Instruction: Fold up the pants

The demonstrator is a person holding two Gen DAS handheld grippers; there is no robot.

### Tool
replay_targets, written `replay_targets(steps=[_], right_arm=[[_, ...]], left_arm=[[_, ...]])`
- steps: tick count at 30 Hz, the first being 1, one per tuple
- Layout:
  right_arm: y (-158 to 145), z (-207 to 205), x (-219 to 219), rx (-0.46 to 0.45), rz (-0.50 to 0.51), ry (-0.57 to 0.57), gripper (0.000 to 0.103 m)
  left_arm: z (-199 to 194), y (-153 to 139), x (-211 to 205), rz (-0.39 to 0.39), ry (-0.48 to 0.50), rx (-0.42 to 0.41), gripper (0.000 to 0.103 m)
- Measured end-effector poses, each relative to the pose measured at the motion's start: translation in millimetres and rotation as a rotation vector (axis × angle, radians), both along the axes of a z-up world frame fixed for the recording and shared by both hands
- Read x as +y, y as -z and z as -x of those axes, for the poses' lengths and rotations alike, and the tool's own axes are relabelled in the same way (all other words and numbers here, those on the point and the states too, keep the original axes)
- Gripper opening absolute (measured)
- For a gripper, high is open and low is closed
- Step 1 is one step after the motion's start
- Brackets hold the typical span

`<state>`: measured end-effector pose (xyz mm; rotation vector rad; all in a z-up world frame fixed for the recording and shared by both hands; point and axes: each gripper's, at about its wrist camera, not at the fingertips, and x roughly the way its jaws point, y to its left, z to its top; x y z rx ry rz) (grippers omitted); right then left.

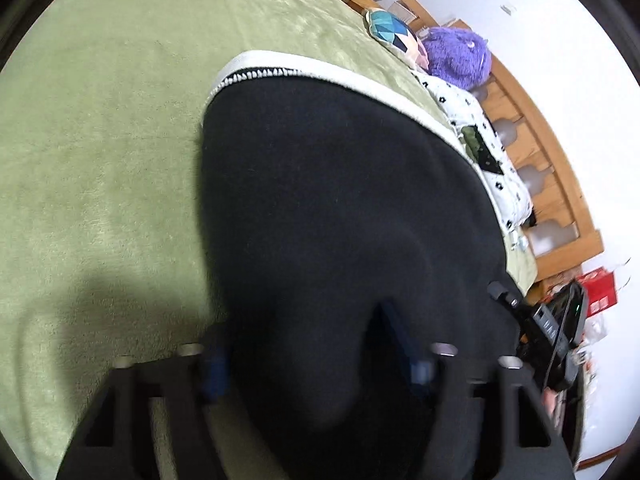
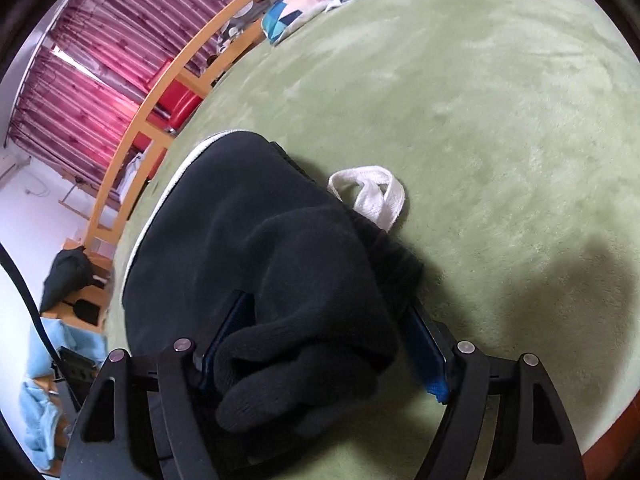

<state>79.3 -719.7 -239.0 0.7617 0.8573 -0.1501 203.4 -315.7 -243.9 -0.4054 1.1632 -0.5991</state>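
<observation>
Black fleece pants [image 1: 340, 208] with a white side stripe [image 1: 280, 60] lie on a green blanket [image 1: 100, 140]. My left gripper [image 1: 308, 344] stands wide open over the near end of the pants, the cloth bunched between its blue-padded fingers [image 1: 216, 364]. In the right wrist view the pants [image 2: 248, 232] are folded over in a thick bundle, with a white drawstring loop [image 2: 372, 192] lying beside it. My right gripper [image 2: 324, 336] is wide open around the rolled near end; neither jaw presses the cloth.
Green blanket [image 2: 480, 100] covers the bed. A patterned pillow [image 1: 396, 34], a purple plush [image 1: 456, 56] and a white printed quilt [image 1: 480, 140] lie along the wooden headboard [image 1: 552, 184]. Wooden bed rail [image 2: 168, 92] and red curtains [image 2: 92, 84] are to the left.
</observation>
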Motion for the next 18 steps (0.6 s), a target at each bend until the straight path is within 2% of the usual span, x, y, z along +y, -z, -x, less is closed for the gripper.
replay_targets(steps=[2,4,6,8,10,15,18], right_arm=[[-6.7,5.0,5.0,-0.031,0.022,0.009,0.058],[-14.5,7.3,10.2,-0.036,0.054,0.012,0.051],[-26.9,7.5,21.7,-0.038,0.104,0.026,0.046],[-46.9,5.1,45.5,-0.039,0.222,0.017,0.042],[-63.5,5.9,64.6,-0.072,0.25,0.013,0.04],[-79.2,4.2,128.4,-0.116,0.215,-0.039,0.037],[-80.4,-2.5,188.9,-0.164,0.154,-0.078,0.037]], left_arm=[[-0.4,-8.8,5.6,0.037,-0.008,-0.018,0.024],[-0.4,-21.2,11.6,0.08,0.009,-0.041,0.02],[1.5,-35.8,17.3,0.094,0.027,-0.068,0.018],[2.0,-49.1,25.6,0.108,0.041,-0.075,0.017],[0.9,-61.2,40.4,0.108,0.037,-0.081,0.017],[-5.9,-95.1,117.7,0.068,-0.009,-0.143,0.017],[-6.4,-112.2,176.6,-0.009,-0.041,-0.194,0.017]])
